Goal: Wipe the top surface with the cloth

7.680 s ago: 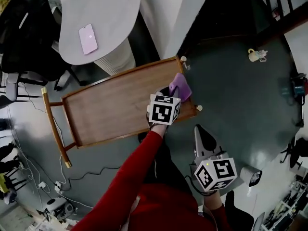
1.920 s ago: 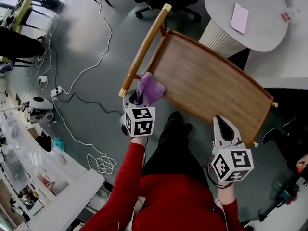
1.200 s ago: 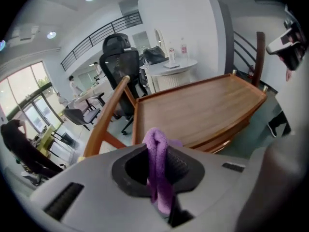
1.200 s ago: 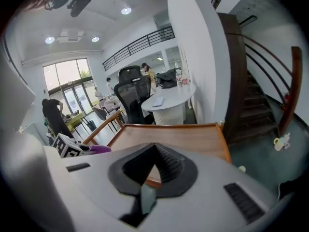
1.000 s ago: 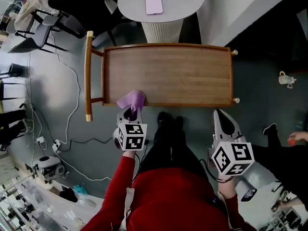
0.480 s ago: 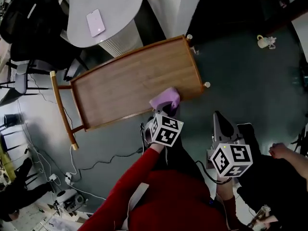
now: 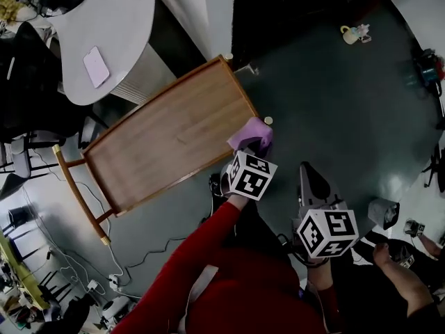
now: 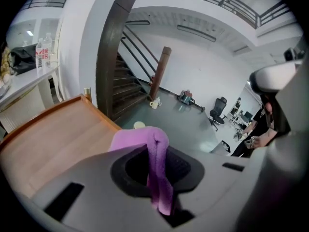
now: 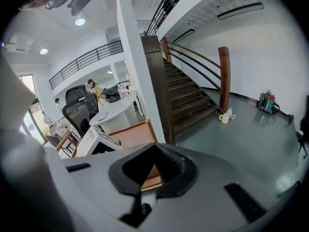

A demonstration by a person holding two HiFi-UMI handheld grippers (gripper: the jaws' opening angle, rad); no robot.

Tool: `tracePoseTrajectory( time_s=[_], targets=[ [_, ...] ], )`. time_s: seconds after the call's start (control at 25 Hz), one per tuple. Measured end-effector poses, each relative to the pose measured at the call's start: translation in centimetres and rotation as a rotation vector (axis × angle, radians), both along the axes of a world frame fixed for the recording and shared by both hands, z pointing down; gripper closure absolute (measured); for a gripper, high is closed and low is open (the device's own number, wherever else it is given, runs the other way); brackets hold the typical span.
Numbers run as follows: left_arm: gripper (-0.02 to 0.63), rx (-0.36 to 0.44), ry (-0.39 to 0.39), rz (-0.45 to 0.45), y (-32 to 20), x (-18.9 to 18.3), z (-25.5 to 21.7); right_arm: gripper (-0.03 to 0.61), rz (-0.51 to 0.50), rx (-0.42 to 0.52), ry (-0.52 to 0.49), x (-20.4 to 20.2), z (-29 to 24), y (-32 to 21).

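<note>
Head view: left tongs (image 7: 252, 146) hold the purple cloth (image 7: 249, 131) at the corner of the wooden worktop (image 7: 167, 141); right tongs (image 7: 311, 178) hang well apart, over the floor (image 7: 327, 89). Left gripper view: tongs pinching the cloth, which drapes onto the worktop's edge. Right gripper view: tongs pressed together, empty.
</note>
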State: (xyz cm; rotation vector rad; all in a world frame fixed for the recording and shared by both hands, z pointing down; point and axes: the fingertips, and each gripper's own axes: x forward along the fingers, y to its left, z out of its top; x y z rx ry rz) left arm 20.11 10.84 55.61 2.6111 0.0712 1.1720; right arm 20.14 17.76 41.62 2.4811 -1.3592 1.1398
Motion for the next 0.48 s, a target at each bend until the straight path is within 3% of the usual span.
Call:
tracePoseTrajectory(
  time_s=[0.28,0.48],
  targets=[
    [0.563,-0.05,0.051,0.021,-1.3,-1.9,-3.5,0.575,0.009,0.017,0.003,0.2,0.2,-0.7],
    [0.563,-0.174,0.023,0.219,-0.1,-6.0,-6.3,0.575,0.006,0.045,0.03,0.3,-0.3,-2.2]
  ],
)
